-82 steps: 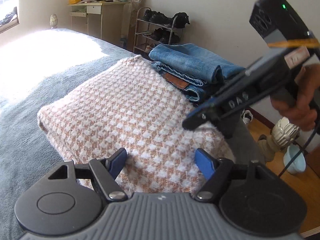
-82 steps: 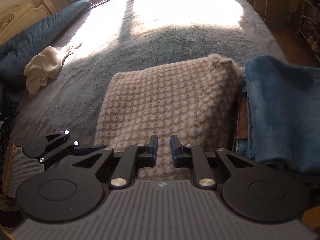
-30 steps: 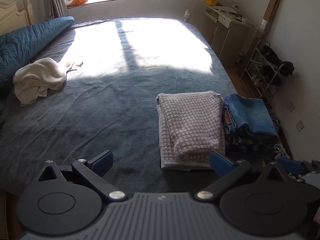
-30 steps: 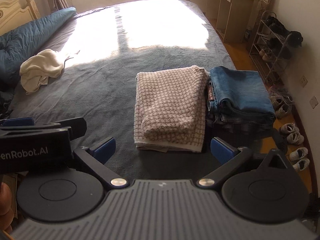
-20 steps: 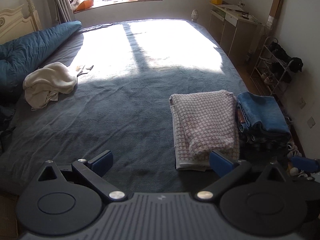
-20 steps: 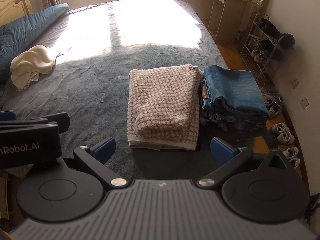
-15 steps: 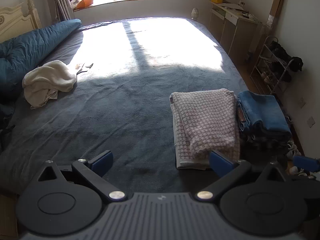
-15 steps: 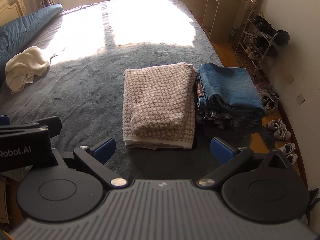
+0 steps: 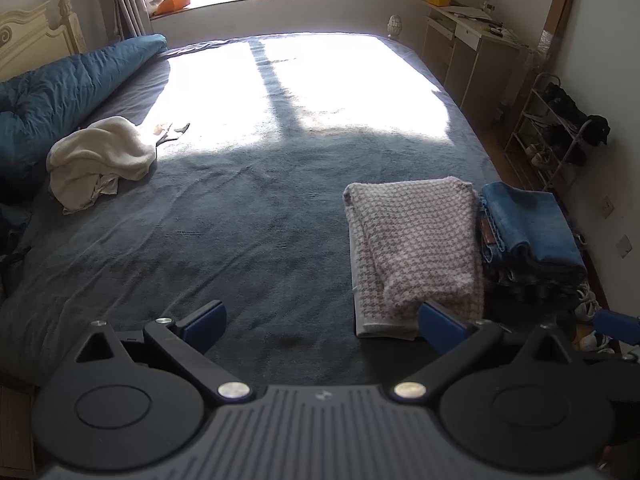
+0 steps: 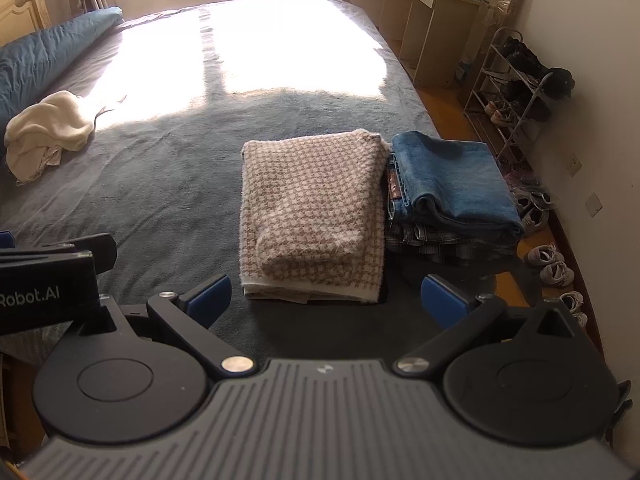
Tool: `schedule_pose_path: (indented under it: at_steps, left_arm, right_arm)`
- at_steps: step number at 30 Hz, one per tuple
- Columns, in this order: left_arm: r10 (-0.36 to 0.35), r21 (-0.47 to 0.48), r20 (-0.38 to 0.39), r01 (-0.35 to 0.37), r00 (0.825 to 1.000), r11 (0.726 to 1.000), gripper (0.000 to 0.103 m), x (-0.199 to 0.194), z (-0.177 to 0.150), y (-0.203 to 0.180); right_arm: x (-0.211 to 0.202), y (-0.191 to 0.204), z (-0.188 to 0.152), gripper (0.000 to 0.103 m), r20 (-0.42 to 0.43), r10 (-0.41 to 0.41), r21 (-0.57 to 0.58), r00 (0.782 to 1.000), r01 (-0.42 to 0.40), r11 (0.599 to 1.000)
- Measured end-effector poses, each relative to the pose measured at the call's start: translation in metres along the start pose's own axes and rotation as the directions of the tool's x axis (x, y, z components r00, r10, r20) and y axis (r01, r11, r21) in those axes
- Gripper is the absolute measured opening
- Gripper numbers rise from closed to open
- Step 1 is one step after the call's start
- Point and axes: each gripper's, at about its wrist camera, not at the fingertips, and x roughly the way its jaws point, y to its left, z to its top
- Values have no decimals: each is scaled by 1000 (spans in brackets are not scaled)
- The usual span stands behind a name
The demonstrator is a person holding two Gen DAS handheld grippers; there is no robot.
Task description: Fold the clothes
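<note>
Left wrist view shows the left gripper (image 9: 320, 320) held back from the near edge of the bed (image 9: 248, 220), its blue pads spread wide and grasping nothing. The right gripper (image 10: 326, 296) is the same in its own view: released, empty, above the bed edge.

The houndstooth knit garment (image 10: 312, 208) lies folded into a neat rectangle on the grey bedcover, touching a stack of folded jeans (image 10: 452, 184) on its right side, with a plaid piece at the bottom of that stack. I judge these pieces finished.

What is left, as far as I can see, is the cream garment (image 9: 96, 156), crumpled in a heap far on the left, close to the blue duvet (image 9: 60, 92). It is well apart from both grippers, so the person must reach over there for it.
</note>
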Motion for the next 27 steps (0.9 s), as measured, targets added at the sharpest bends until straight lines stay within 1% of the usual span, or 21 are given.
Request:
schedule_pose_path:
  at_steps: [16,27]
  left_arm:
    - [-4,-10,-36,4,999,1000,103,8,-3,3]
    - [-1,-8,-47,1,999,1000,103,11,-4,3]
  right_arm:
    - [6,4,-3,102,-28,8,-17,1000,-8,1000]
    - [8,5,-3,102,-33,0,-22,999,0,1000]
